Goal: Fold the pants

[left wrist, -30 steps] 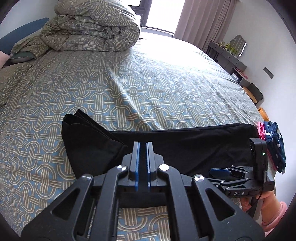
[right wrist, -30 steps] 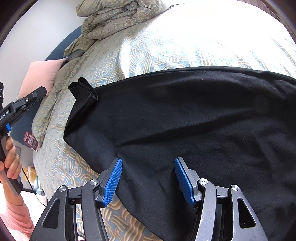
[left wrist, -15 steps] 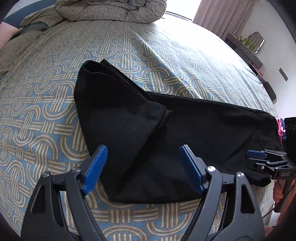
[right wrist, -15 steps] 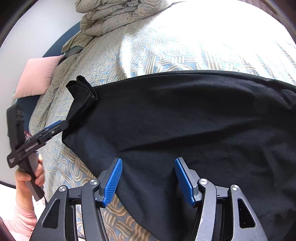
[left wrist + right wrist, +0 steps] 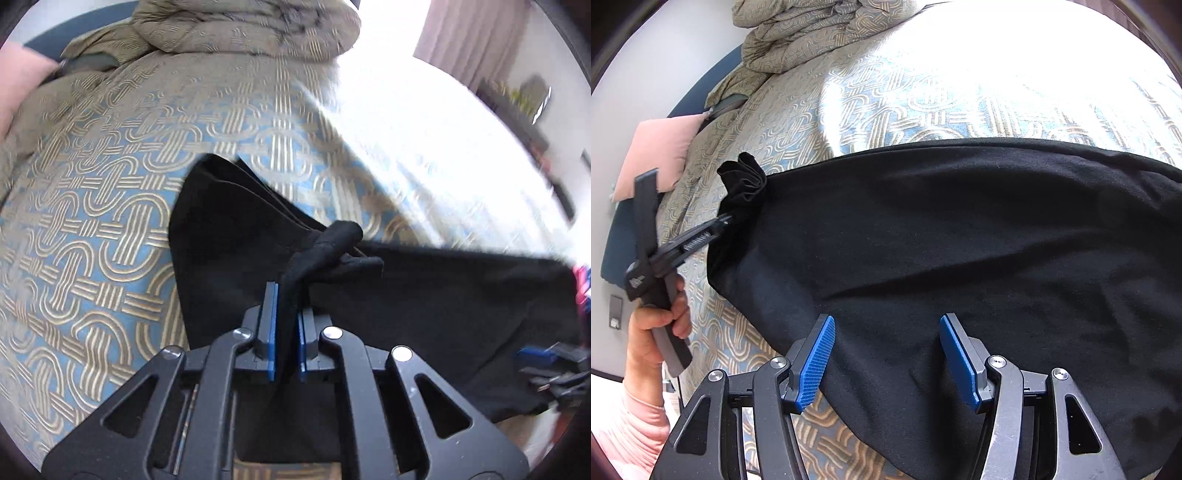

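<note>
Half a second ago your left gripper (image 5: 287,328) was spread wide above the black pants (image 5: 942,236); now its blue pads (image 5: 271,328) are pressing together on a bunched ridge of that cloth, and the pinched fabric is rising off the bedspread (image 5: 92,221) in a twisted fold. You are holding this left tool at the leg-end of the garment, toward the left edge of the bed, where the hems are fanning out in layers. In the right wrist view your left hand (image 5: 655,325) is gripping the tool's handle, and the gathered cloth is puckering just beyond its tip.

Your right gripper (image 5: 886,354) is hovering with its blue fingers (image 5: 816,363) standing well apart, nothing between them, over the near edge of the pants. Whether they are touching the fabric you cannot tell from this angle.

The pants are lying lengthwise across the patterned bedspread, along the near edge of the bed. A rumpled duvet (image 5: 251,26) is sitting at the far end of the bed, and a pink pillow (image 5: 661,151) is resting at its far left corner.
</note>
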